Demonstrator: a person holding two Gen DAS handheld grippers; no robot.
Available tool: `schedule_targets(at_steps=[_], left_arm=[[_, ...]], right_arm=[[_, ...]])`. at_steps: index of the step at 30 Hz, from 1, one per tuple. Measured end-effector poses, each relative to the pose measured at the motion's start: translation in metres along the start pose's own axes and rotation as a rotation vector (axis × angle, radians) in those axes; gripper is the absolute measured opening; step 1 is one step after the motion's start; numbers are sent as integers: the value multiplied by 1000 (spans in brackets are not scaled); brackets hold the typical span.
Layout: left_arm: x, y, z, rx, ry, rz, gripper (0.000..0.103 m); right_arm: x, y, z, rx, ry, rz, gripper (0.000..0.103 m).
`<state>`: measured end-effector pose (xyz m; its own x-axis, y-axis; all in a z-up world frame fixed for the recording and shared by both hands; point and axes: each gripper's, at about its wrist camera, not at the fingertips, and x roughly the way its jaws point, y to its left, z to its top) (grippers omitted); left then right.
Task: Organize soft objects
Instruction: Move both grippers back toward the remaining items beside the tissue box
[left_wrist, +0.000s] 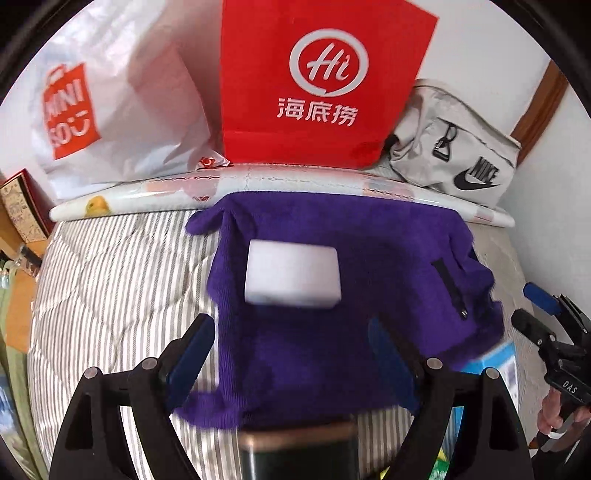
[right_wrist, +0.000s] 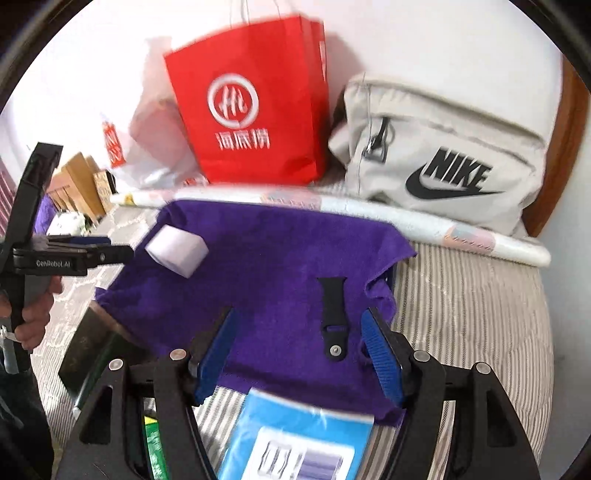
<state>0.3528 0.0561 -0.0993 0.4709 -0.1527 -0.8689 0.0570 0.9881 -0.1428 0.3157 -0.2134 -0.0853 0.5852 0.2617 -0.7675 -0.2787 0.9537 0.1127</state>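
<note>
Looking down the left wrist view first: left gripper (left_wrist: 291, 354) low centre of frame, blue-padded fingers spread wide with nothing between them, hovering over a purple cloth (left_wrist: 332, 295) laid across a grey-and-white striped quilt (left_wrist: 110, 277). Fleecy nap, rumpled edges, one corner flipped up at upper left of the cloth. White foam block (left_wrist: 291, 275) sitting on the cloth just above the fingers, matte, squared, soft-edged; likely parked there to be wrapped or grouped with the cloth. Black strap (left_wrist: 451, 288) lying on the cloth's right side, thin, with a small metal stud at its lower end. Along the top of frame, leaning on the wall: white plastic bag (left_wrist: 122, 110), glossy red paper bag (left_wrist: 314, 81), pale canvas pouch (left_wrist: 454, 155); a long white roll (left_wrist: 258, 184) lying along the cloth's far edge. Right gripper (left_wrist: 532, 314) at right edge, seen side-on. Switching to the right wrist view: right gripper (right_wrist: 299, 354) low centre, fingers apart and empty, the strap (right_wrist: 334, 317) lying loose on the cloth (right_wrist: 258, 266) between and just beyond them, not pinched. Foam block (right_wrist: 177, 251) at the cloth's upper left. Glossy blue packet (right_wrist: 295, 435) poking out beneath the cloth's near edge.
</note>
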Motion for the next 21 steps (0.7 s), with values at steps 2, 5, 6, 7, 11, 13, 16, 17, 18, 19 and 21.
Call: schedule_targets(at_steps=[2, 5, 6, 7, 11, 13, 16, 17, 18, 19, 21], left_arm=[[-15, -3, -14, -1, -16, 7, 84], [-35, -6, -38, -15, -52, -1, 84], [-42, -6, -46, -21, -65, -9, 84], [-48, -7, -56, -28, -76, -14, 84], [-65, -10, -93, -37, -79, -12, 84], [-69, -9, -109, -50, -48, -31, 83], [-78, -10, -136, -45, -53, -57, 83], [-80, -12, -145, -39, -49, -59, 83], [-82, -14, -156, -32, -42, -63, 83], [-85, -16, -164, -30, -42, -72, 83], [-90, -24, -181, -9, -43, -103, 83]], right_arm=[[-16, 3, -7, -4, -7, -31, 76], [-37, 5, -22, 8, -17, -36, 85], [-43, 6, -27, 15, -26, -35, 86], [-49, 6, -31, 25, -33, -38, 90], [-78, 11, -58, 36, -63, -33, 90], [-92, 14, -72, 36, -96, -36, 90], [-105, 15, -94, 51, -97, -51, 90], [-107, 16, -100, 57, -75, -47, 90], [-106, 16, -105, 57, -53, -38, 90], [-107, 17, -112, 56, -36, -35, 90], [-110, 21, -128, 55, -36, -70, 90]])
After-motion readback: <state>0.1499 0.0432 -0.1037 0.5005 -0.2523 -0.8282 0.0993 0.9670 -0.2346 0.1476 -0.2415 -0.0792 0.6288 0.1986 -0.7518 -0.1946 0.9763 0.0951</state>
